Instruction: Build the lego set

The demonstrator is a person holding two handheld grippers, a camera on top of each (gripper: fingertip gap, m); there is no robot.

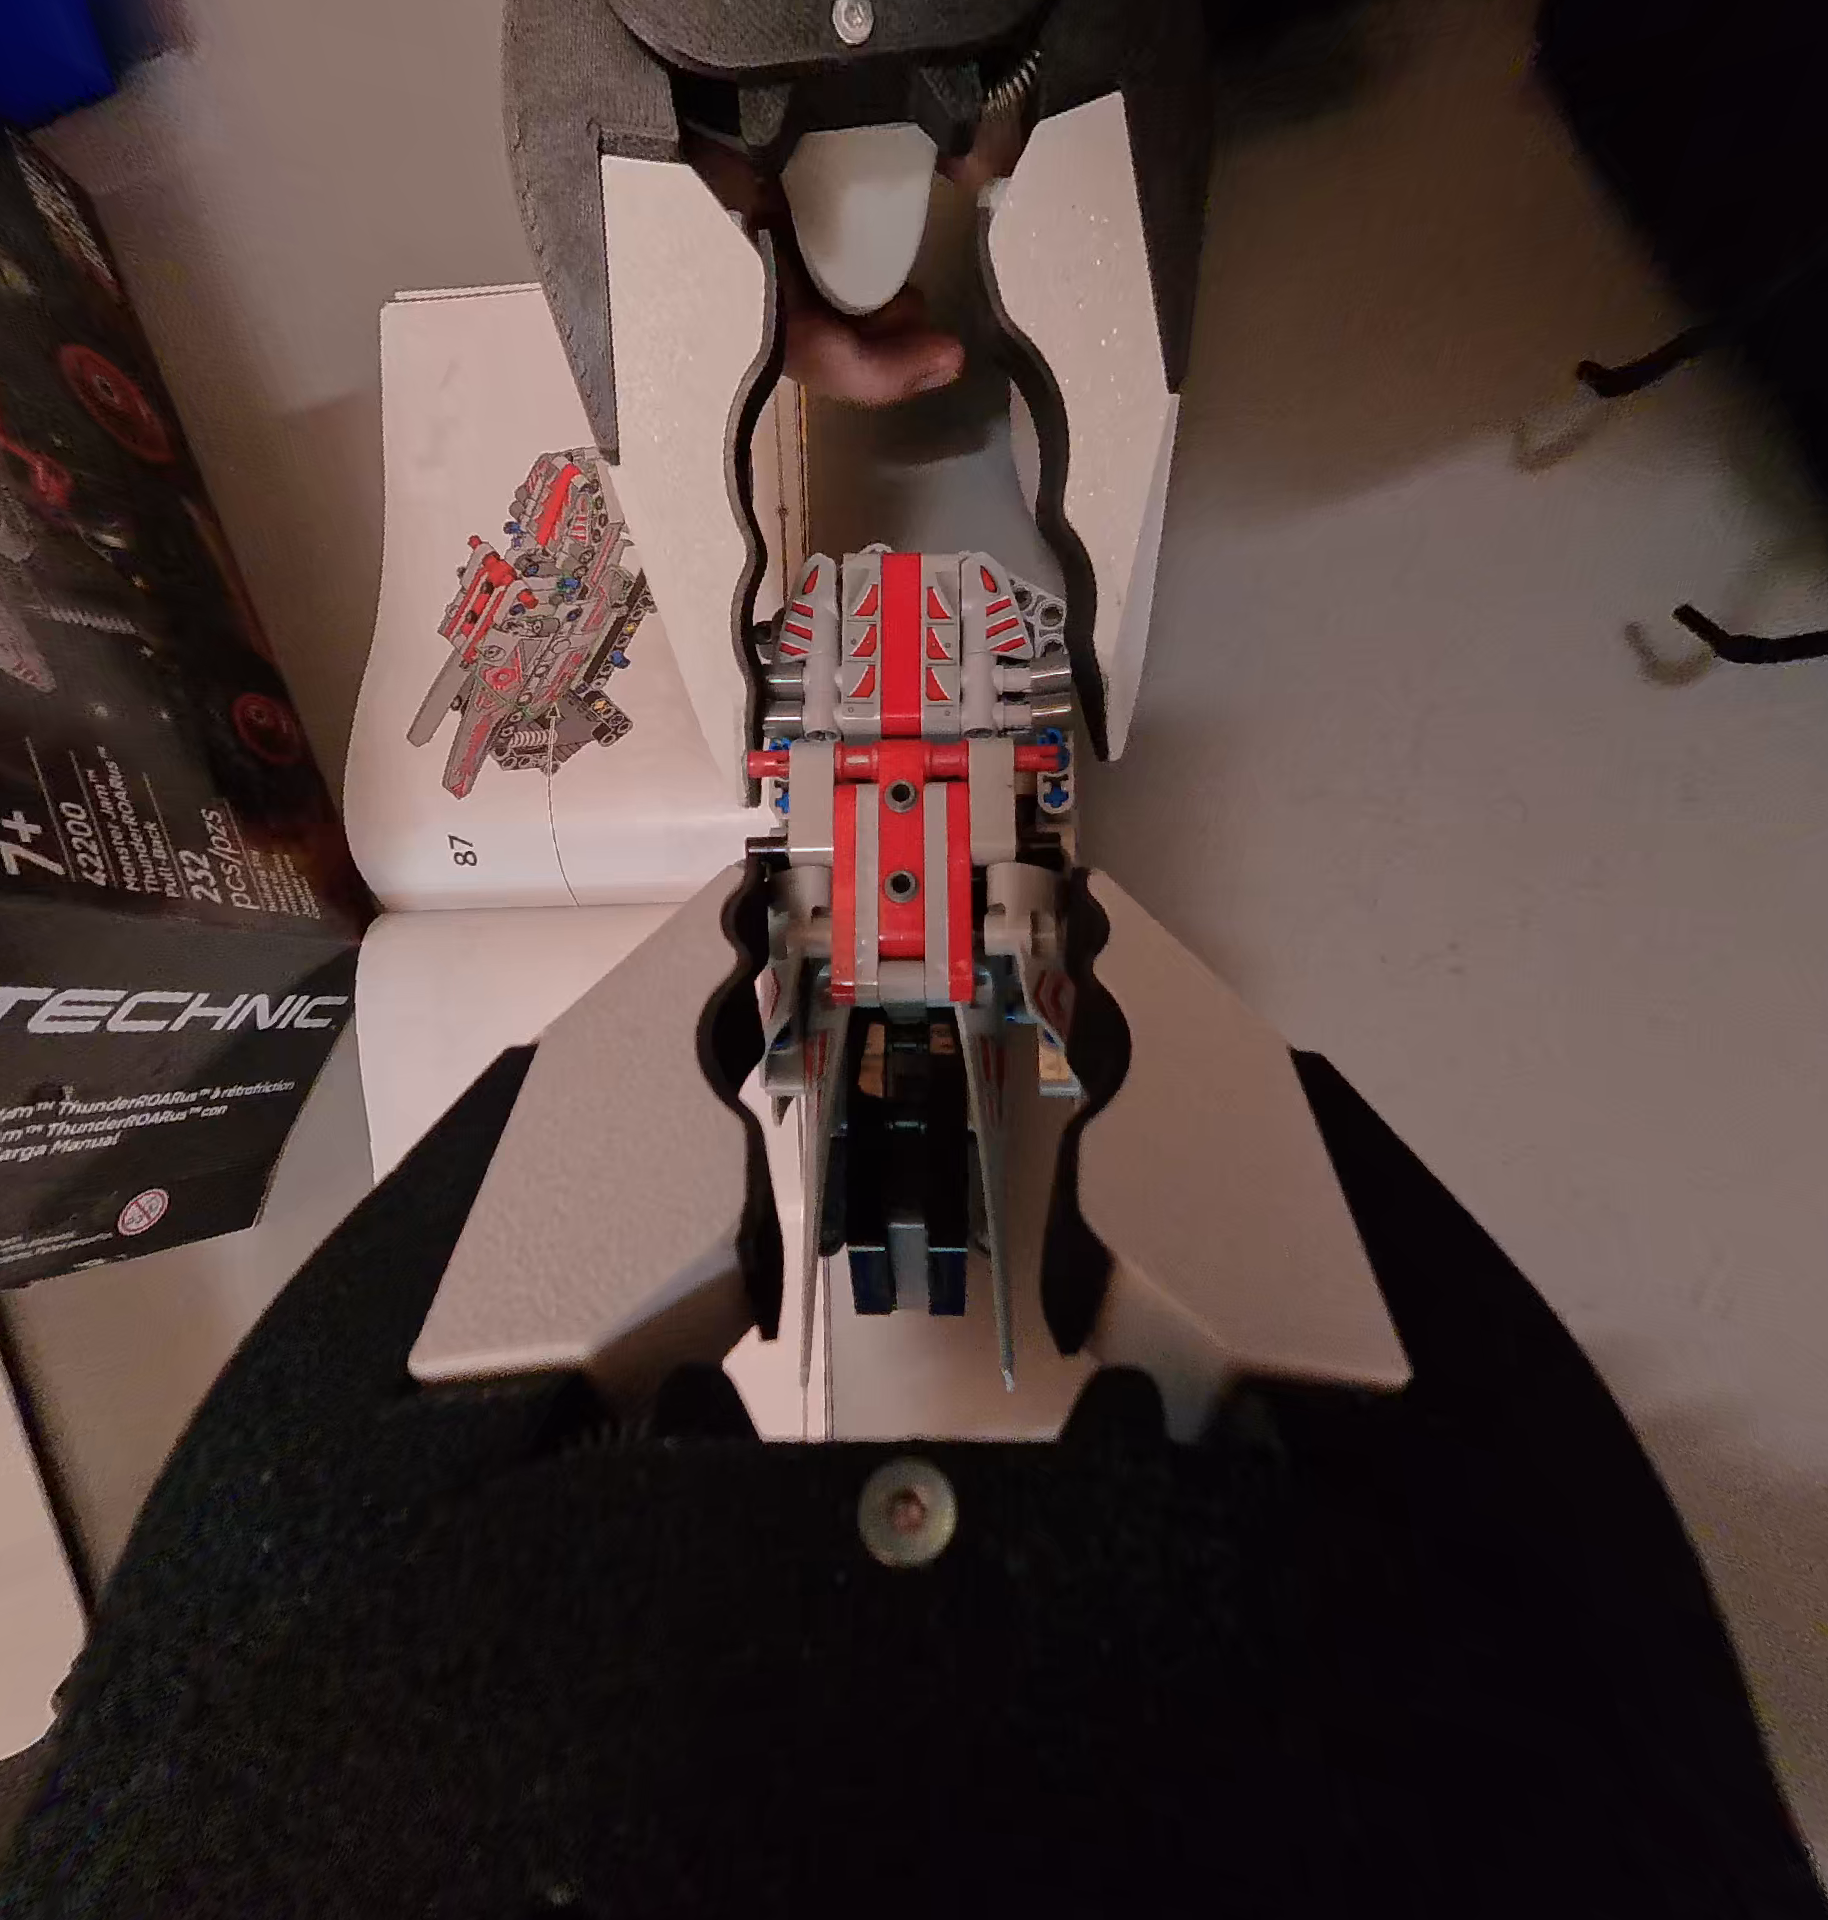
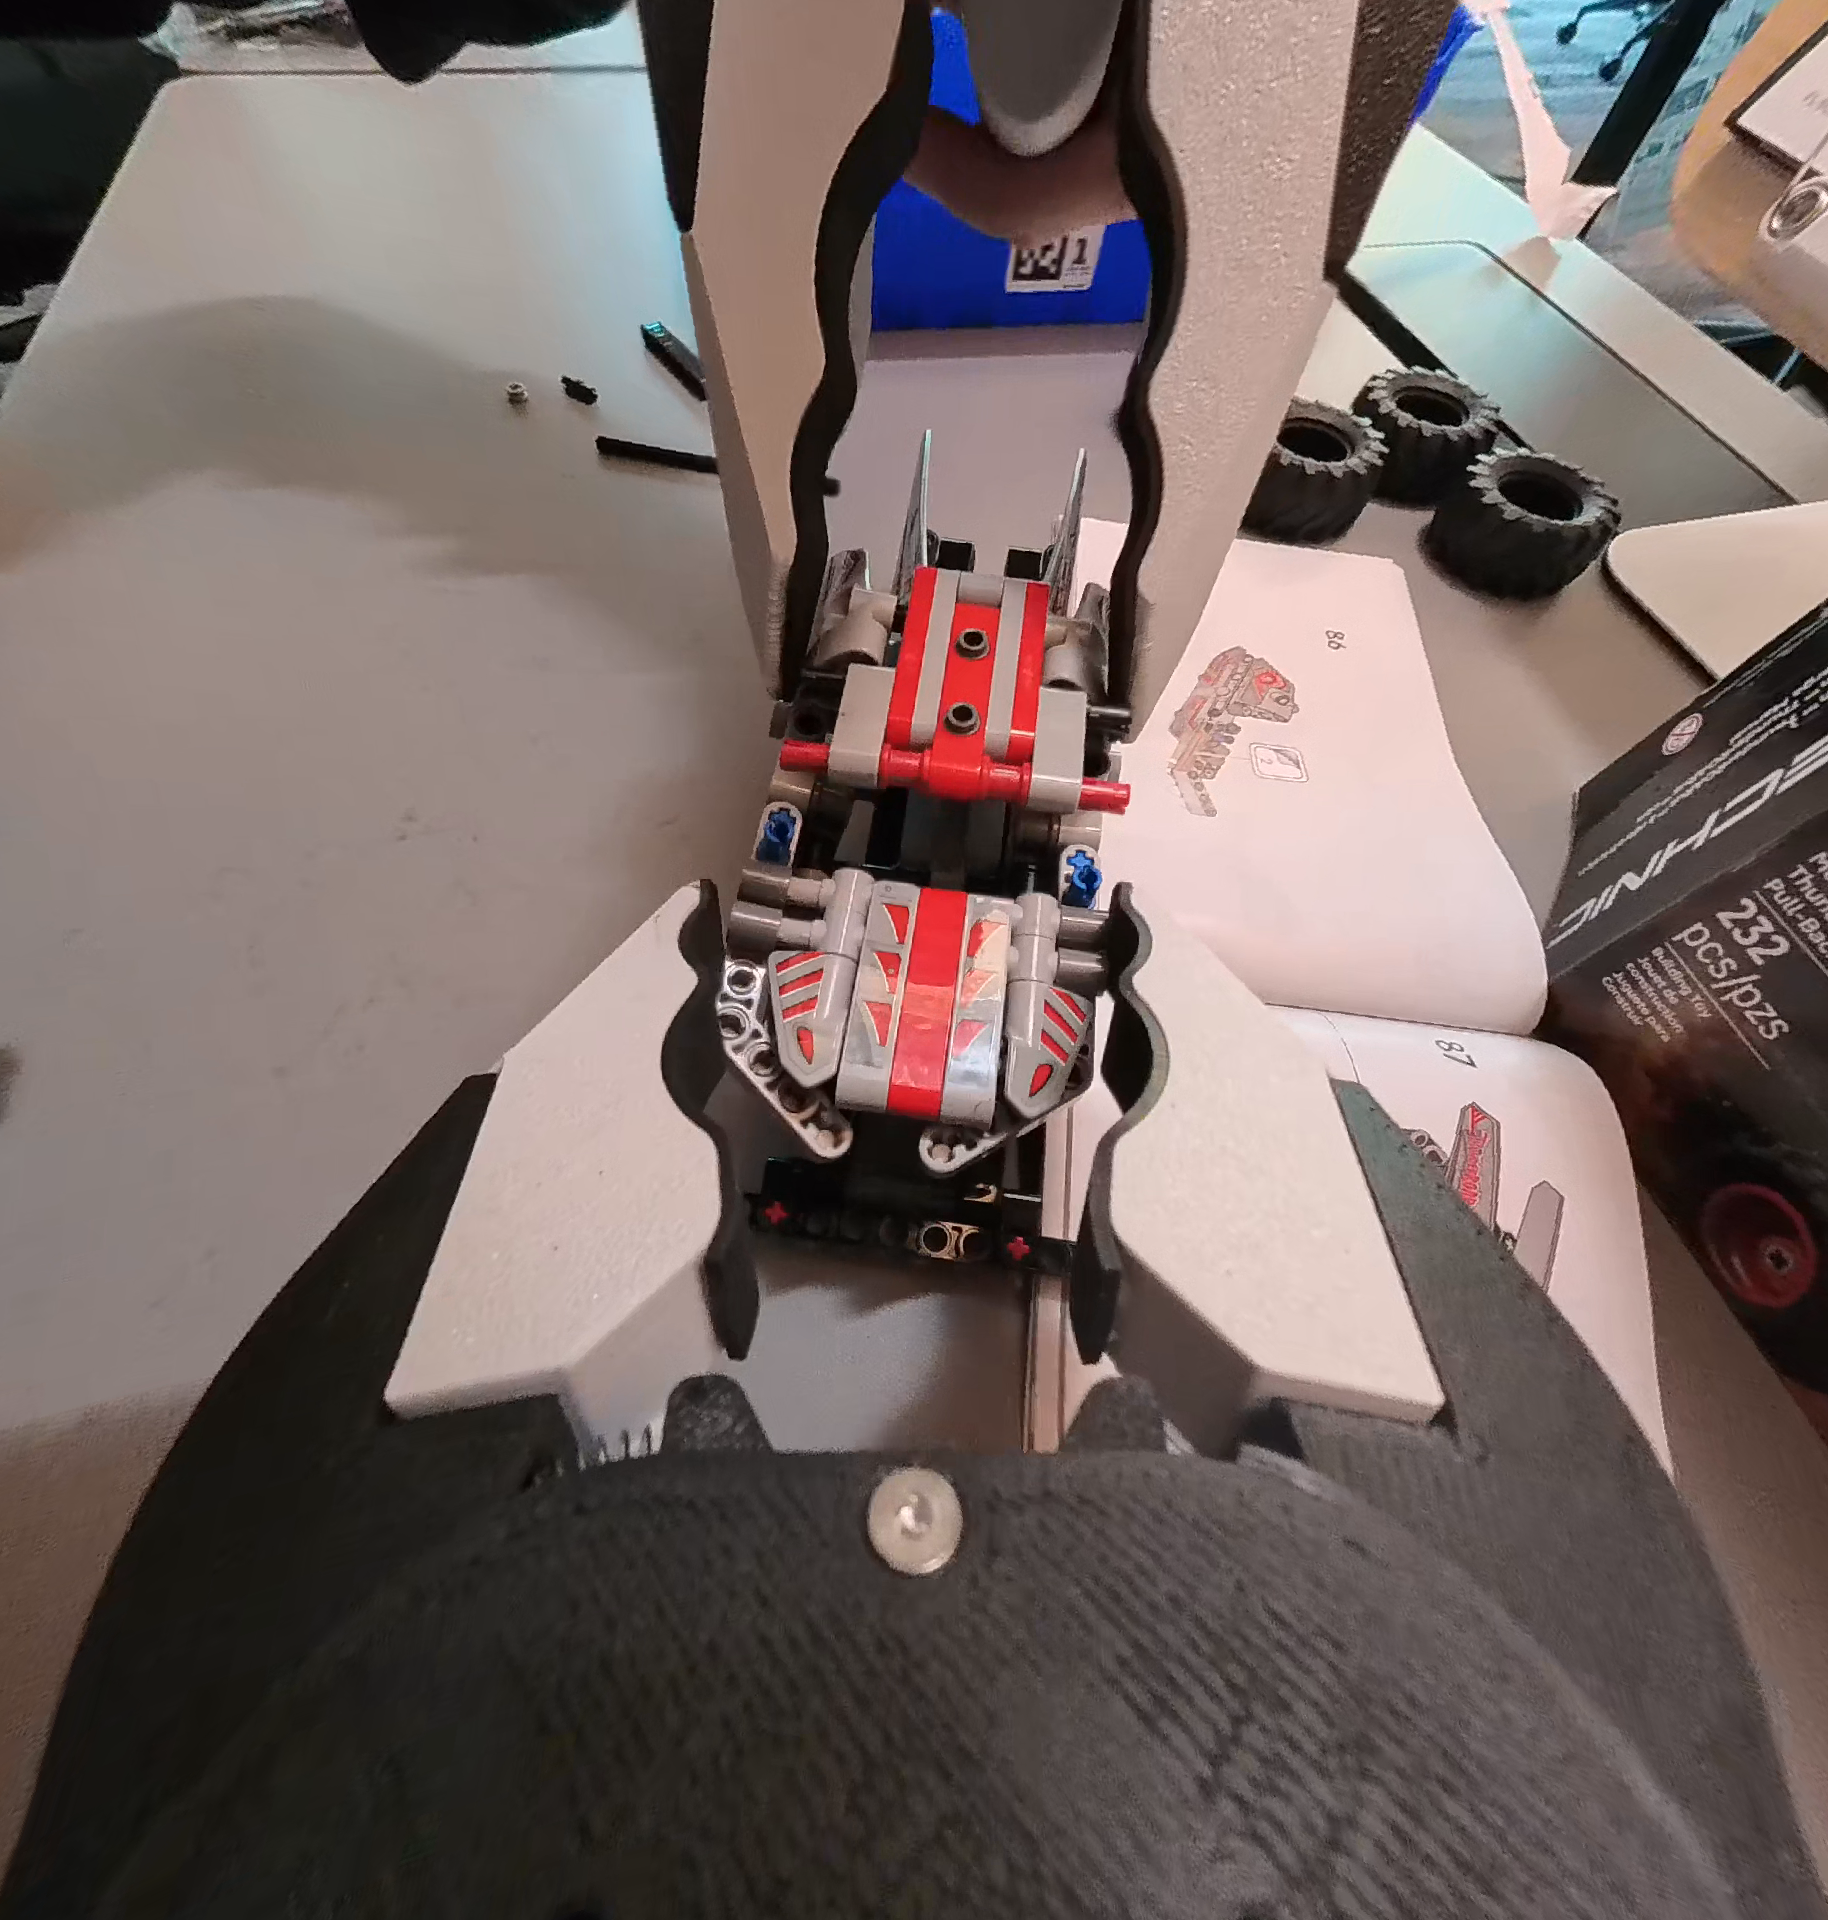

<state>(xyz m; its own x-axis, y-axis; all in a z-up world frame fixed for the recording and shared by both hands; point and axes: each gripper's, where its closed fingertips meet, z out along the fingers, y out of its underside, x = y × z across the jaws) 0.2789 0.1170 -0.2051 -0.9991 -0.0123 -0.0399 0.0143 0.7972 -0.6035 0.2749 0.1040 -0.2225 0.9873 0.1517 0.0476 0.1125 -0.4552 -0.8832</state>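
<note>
A grey and red lego truck body [image 1: 899, 831] with a black chassis is held between both grippers above the white table [image 2: 266, 727]. My left gripper [image 1: 910, 894] is shut on its rear half, with the pointed fins toward the camera. My right gripper [image 2: 910, 899] is shut on its front half, around the hood [image 2: 931, 997]. In the left wrist view the right gripper [image 1: 925, 774] comes in from the top. In the right wrist view the left gripper [image 2: 957, 701] comes in from the top. A red axle [image 2: 1097, 795] sticks out sideways at the model's middle.
An open instruction booklet [image 2: 1305, 831] lies under and beside the model, also in the left wrist view [image 1: 536, 623]. The dark set box [image 2: 1720, 935] stands to the right. Three black tyres [image 2: 1429, 457] sit behind the booklet. Small loose black parts [image 2: 671, 358] lie far left. Only a small space, under 4 cm, lies between the two pairs of fingers.
</note>
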